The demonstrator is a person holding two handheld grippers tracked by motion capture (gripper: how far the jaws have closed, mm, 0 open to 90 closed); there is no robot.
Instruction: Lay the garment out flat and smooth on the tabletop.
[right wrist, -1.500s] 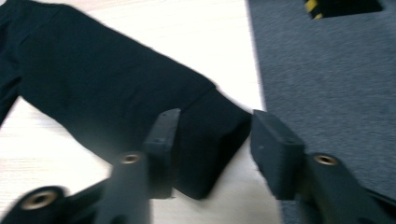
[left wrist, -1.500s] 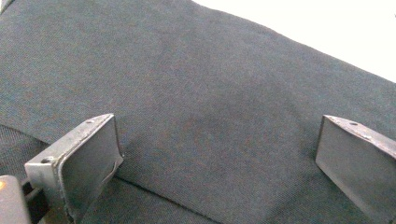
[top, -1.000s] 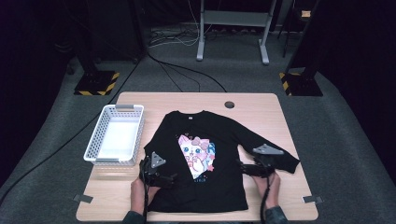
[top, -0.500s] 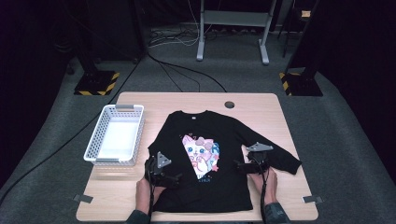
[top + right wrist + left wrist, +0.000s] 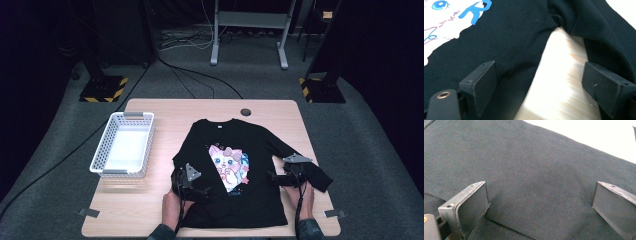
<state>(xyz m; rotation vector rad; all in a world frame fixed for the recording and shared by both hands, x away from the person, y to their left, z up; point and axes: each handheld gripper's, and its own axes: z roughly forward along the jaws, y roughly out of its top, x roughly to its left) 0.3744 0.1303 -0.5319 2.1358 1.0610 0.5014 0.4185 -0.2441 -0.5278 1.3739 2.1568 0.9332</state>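
Note:
A black long-sleeved shirt (image 5: pixel 250 145) with a cartoon cat print (image 5: pixel 227 162) lies flat on the wooden table (image 5: pixel 165 112). Its left side is folded in over the body and covers part of the print. My left gripper (image 5: pixel 204 192) is low over that folded part, jaws open; in the left gripper view (image 5: pixel 541 187) black cloth (image 5: pixel 536 165) and a fold edge lie between them. My right gripper (image 5: pixel 274 177) sits by the shirt's right side. It is open (image 5: pixel 540 66) and straddles the body's edge (image 5: pixel 506 45), a strip of bare table (image 5: pixel 556 82) and the sleeve (image 5: pixel 604 32).
A white mesh basket (image 5: pixel 102 150) stands empty on the table's left part. A round cable hole (image 5: pixel 245 112) sits near the far edge. Tape marks (image 5: pixel 89 212) lie at the near corners. Stand legs and cables are on the floor behind.
My left gripper has slid right, further onto the folded cloth. The right gripper shifted a little left, then back right toward the sleeve. The shirt lies as before.

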